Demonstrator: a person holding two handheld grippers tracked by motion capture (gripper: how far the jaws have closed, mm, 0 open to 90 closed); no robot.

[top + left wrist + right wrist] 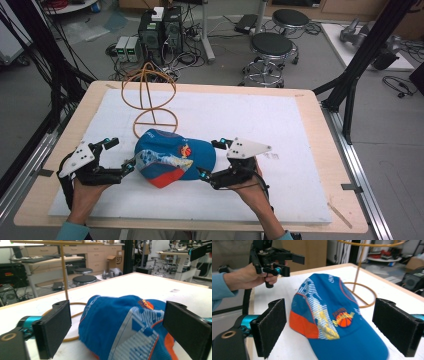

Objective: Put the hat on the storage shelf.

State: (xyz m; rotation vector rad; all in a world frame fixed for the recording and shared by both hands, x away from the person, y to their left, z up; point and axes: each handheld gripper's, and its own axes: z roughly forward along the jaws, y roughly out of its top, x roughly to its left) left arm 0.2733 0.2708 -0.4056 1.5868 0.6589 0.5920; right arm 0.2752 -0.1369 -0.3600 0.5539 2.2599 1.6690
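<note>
A blue cap with an orange panel and a basketball badge lies on the white board, crown up. Just behind it stands a tan wire hat stand, with its ring base beside the cap. My left gripper sits at the cap's left edge, jaws open, and the pads do not press on the fabric. My right gripper faces the cap's right side, also open, with the cap lying ahead between its wide-set pads. The left gripper appears held in a hand beyond the cap.
The white board rests on a wooden table with bare board to the right and at the back. Past the far edge are two black stools, computer boxes and cables on the floor. Black frame posts rise at the right.
</note>
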